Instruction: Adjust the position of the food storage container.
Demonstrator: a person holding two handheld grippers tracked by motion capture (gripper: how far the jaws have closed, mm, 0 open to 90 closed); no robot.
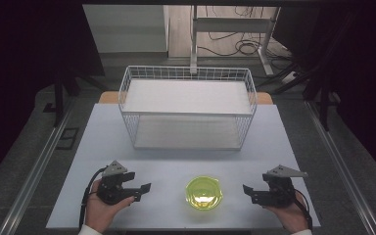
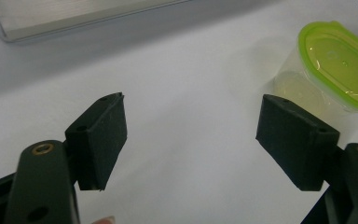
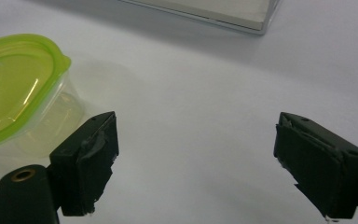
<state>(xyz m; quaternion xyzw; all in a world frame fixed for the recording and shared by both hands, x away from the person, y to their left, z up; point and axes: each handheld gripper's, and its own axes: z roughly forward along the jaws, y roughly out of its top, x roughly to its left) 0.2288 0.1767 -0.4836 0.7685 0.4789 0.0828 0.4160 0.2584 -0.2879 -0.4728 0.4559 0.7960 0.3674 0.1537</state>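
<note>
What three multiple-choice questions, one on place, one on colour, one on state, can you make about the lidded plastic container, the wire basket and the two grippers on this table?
1. Where does the clear plastic container with the green lid stand?
A. inside the white wire basket
B. on the white table, between the grippers
C. on the floor

2. What colour is its lid?
A. red
B. blue
C. yellow-green

3. How is the left gripper?
A. open, nothing between its fingers
B. shut on the container
C. shut on the basket

Answers: B, the high view shows it between the left gripper and the right gripper; C, both gripper views show the rim; A, bare table lies between the fingers.
</note>
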